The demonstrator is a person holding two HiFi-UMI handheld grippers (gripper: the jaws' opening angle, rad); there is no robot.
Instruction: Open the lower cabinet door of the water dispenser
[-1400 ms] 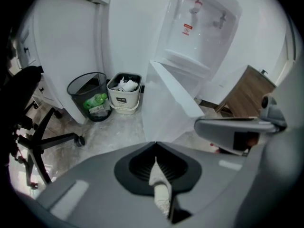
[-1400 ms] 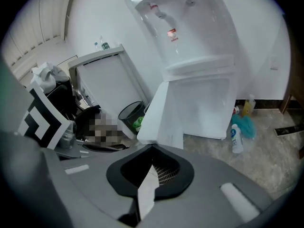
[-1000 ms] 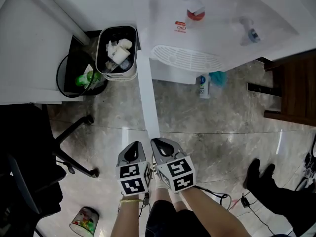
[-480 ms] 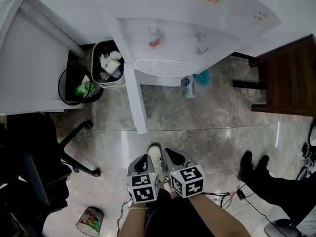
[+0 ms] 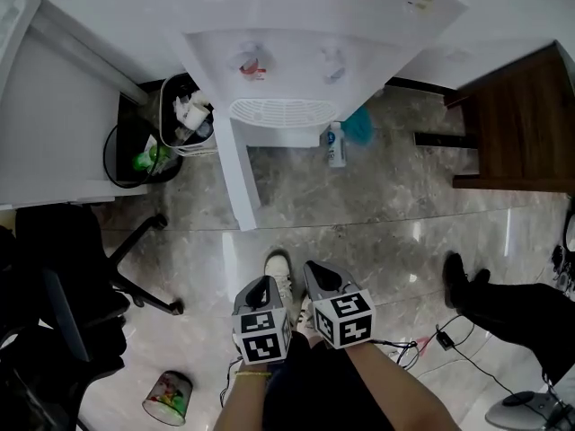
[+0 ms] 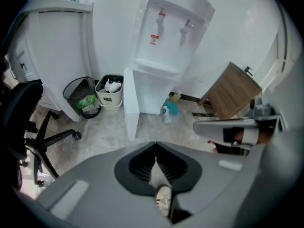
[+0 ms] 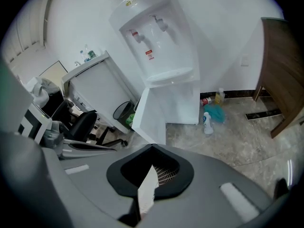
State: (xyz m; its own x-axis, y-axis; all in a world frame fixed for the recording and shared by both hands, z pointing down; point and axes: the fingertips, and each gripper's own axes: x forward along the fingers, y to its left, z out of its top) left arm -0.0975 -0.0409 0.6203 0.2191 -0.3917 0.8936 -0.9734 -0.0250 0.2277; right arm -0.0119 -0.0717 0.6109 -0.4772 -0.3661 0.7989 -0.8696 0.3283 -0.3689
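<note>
White water dispenser (image 5: 296, 48), white door (image 5: 235, 178), grey marbled floor (image 5: 386, 214).

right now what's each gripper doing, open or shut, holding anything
Left gripper: shut, holding nothing.
Right gripper: shut, holding nothing.

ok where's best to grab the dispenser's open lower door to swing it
Take the lower door by its free vertical edge, the end farthest from the water dispenser. Come straight from the person's side, straddling the thin panel: it stands swung out, edge-on toward them, so that edge is probably the easiest pinch.
</note>
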